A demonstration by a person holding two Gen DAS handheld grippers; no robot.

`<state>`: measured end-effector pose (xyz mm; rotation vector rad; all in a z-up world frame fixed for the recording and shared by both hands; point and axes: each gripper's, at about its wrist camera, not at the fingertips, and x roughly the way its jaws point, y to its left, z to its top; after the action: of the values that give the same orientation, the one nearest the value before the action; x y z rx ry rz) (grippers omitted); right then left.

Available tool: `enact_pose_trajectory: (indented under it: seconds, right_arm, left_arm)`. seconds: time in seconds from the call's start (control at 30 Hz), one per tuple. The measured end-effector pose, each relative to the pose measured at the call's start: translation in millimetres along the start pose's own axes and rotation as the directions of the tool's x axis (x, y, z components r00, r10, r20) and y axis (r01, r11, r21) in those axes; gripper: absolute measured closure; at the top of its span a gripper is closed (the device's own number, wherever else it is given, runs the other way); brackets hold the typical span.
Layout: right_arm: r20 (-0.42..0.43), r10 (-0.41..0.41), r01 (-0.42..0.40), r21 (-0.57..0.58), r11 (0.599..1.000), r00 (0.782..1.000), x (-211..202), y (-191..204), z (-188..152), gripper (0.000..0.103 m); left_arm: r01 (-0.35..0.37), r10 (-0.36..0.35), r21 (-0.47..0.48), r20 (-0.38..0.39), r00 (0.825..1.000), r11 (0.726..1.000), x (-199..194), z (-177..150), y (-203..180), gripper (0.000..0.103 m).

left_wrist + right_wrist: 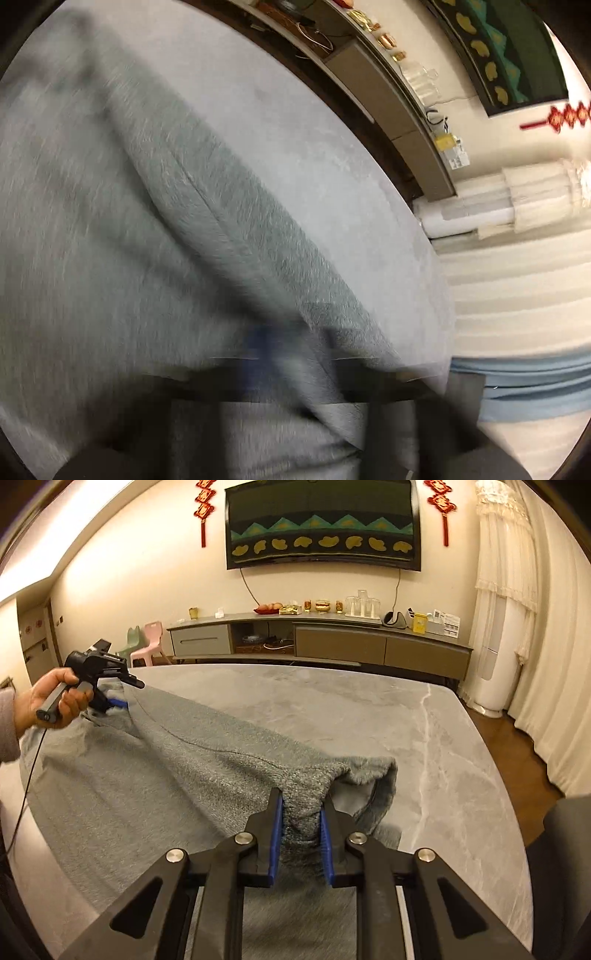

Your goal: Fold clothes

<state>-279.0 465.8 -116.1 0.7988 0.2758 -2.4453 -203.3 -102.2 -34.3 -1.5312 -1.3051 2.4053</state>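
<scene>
Two claws grip our grey fleece garment (177, 760), spread on the marble tabletop (443, 738). Left wrist view is motion-blurred; left claw (117, 703) is clenched on one corner, right claw (302, 814) pinches a bunched edge.

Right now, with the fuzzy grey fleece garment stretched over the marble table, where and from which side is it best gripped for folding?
Grip the fuzzy grey fleece garment at its bunched edge corners, coming from above and the near side. The right gripper pinches one thick gather; the left gripper is shut on the far-left corner, so the raised cloth spans between them.
</scene>
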Motion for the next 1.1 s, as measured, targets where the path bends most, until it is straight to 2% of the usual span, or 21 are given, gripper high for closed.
enact_pose_trajectory:
  seconds: [0.07, 0.13, 0.2, 0.3, 0.37, 0.43, 0.47, 0.57, 0.63, 0.73, 0.87, 0.93, 1.0, 1.1]
  right_arm:
    - [0.005, -0.03, 0.03, -0.013, 0.999, 1.0, 6, -12, 23, 0.083]
    - [0.036, -0.056, 0.057, -0.023, 0.998, 0.998, 3, -25, 53, 0.083]
    - [0.094, -0.054, 0.059, -0.047, 0.997, 0.994, -17, -32, 83, 0.084]
    - [0.144, -0.006, 0.027, -0.147, 0.989, 0.99, -64, -24, 96, 0.084]
    - [0.133, 0.038, -0.004, -0.247, 0.969, 0.99, -96, -13, 78, 0.083]
    - [0.054, 0.064, -0.044, -0.311, 0.949, 0.996, -111, -2, 38, 0.083]
    - [-0.002, 0.059, -0.056, -0.331, 0.942, 0.998, -112, 3, 14, 0.083]
    - [-0.157, 0.003, -0.06, -0.362, 0.93, 0.988, -102, 17, -51, 0.083]
    - [-0.206, -0.026, -0.054, -0.371, 0.927, 0.978, -97, 24, -77, 0.084]
    - [-0.209, -0.037, -0.04, -0.348, 0.937, 0.977, -106, 25, -83, 0.084]
    - [-0.155, -0.074, 0.013, -0.361, 0.932, 0.985, -135, 24, -61, 0.084]
    - [-0.129, -0.064, 0.015, -0.35, 0.937, 0.99, -159, 25, -51, 0.084]
    - [-0.137, -0.046, -0.005, -0.352, 0.936, 0.989, -180, 30, -55, 0.084]
    - [-0.225, -0.016, -0.059, -0.32, 0.946, 0.974, -185, 35, -80, 0.083]
  left_arm:
    - [0.019, -0.022, 0.056, 0.054, 0.998, 0.998, -15, 2, -17, 0.102]
    - [0.093, -0.105, 0.101, 0.125, 0.987, 0.991, -55, -7, -32, 0.102]
    - [0.15, -0.175, 0.15, 0.167, 0.97, 0.977, -103, -30, -34, 0.102]
    - [0.185, -0.231, 0.239, 0.179, 0.956, 0.953, -174, -94, -8, 0.102]
    - [0.156, -0.2, 0.271, 0.145, 0.969, 0.95, -194, -146, 22, 0.102]
    - [0.089, -0.114, 0.288, 0.073, 0.991, 0.953, -190, -198, 54, 0.102]
    - [0.06, -0.074, 0.285, 0.037, 0.997, 0.957, -175, -220, 68, 0.102]
    - [0.035, -0.036, 0.246, 0.001, 0.999, 0.969, -148, -240, 85, 0.102]
    - [0.018, -0.019, 0.249, 0.001, 1.0, 0.968, -140, -243, 86, 0.102]
    - [0.03, -0.033, 0.261, 0.007, 0.999, 0.965, -144, -238, 75, 0.102]
    - [0.096, -0.122, 0.315, 0.063, 0.99, 0.944, -178, -228, 41, 0.102]
    - [0.09, -0.108, 0.316, 0.041, 0.993, 0.945, -177, -230, 38, 0.102]
    - [0.072, -0.077, 0.304, 0.007, 0.997, 0.95, -170, -236, 42, 0.102]
    - [0.023, -0.011, 0.246, -0.05, 0.999, 0.969, -134, -238, 68, 0.102]
